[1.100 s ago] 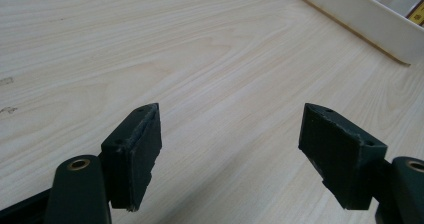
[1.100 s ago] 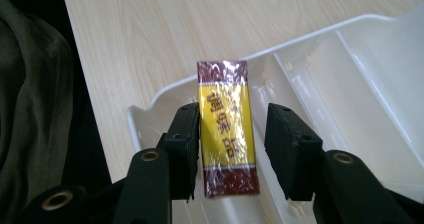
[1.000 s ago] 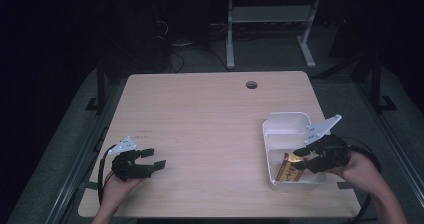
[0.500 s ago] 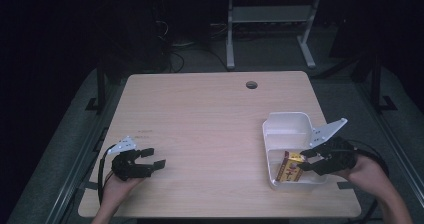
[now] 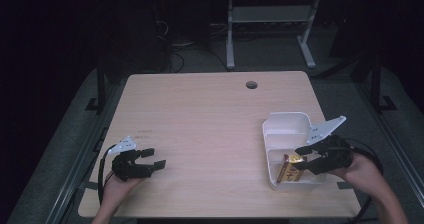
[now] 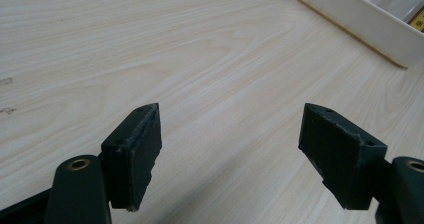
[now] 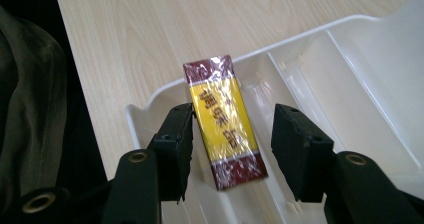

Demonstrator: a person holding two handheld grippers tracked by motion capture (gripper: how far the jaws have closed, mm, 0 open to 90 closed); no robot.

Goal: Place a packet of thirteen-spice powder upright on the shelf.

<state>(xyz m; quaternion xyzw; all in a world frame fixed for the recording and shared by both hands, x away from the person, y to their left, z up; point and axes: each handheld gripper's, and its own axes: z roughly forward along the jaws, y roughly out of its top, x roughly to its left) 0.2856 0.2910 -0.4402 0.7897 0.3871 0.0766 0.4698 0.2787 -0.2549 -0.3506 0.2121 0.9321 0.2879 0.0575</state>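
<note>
A yellow and maroon wrapped packet lies in the near compartment of a white divided tray, one end propped on the tray's wall. My right gripper is open, a jaw on each side of the packet with a gap on both sides. In the high view the packet sits in the near part of the tray, with the right gripper just beside it. My left gripper rests open at the near left of the table. In its own view, the left gripper holds nothing over bare wood.
The wooden table has a round cable hole near its far edge. A corner of the tray shows far ahead of the left gripper. Dark floor and a metal stand lie beyond the table.
The right gripper has shifted only slightly over the tray's near end. The packet stays in the tray. The left gripper has not moved.
</note>
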